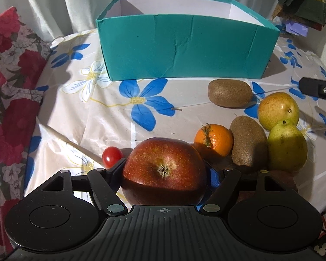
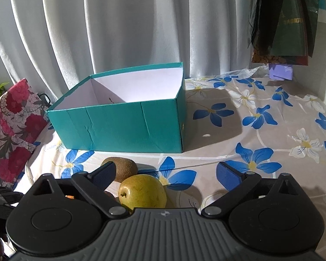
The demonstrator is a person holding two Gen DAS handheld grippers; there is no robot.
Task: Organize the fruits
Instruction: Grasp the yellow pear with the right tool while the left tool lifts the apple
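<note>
A big red apple point(image 1: 163, 158) sits between the fingers of my left gripper point(image 1: 165, 169), whose pads press on both its sides. Beside it lie a cherry tomato point(image 1: 112, 157), a mandarin point(image 1: 214, 140), two kiwis point(image 1: 229, 95) point(image 1: 248, 144) and two yellow-green pears point(image 1: 278, 109) point(image 1: 286, 149). The teal box point(image 1: 184, 50) stands behind them, its top open. My right gripper point(image 2: 167, 174) is open over a pear point(image 2: 142, 192), and its pads stand clear of the fruit. A kiwi point(image 2: 125, 168) lies just behind its left finger, with the box point(image 2: 123, 128) beyond.
The flowered tablecloth point(image 2: 260, 134) spreads bare to the right of the box. A red floral fabric point(image 1: 13, 82) hangs off the table's left edge. White curtains point(image 2: 119, 26) close off the back; dark bags point(image 2: 289, 21) hang at the upper right above a purple item point(image 2: 280, 71).
</note>
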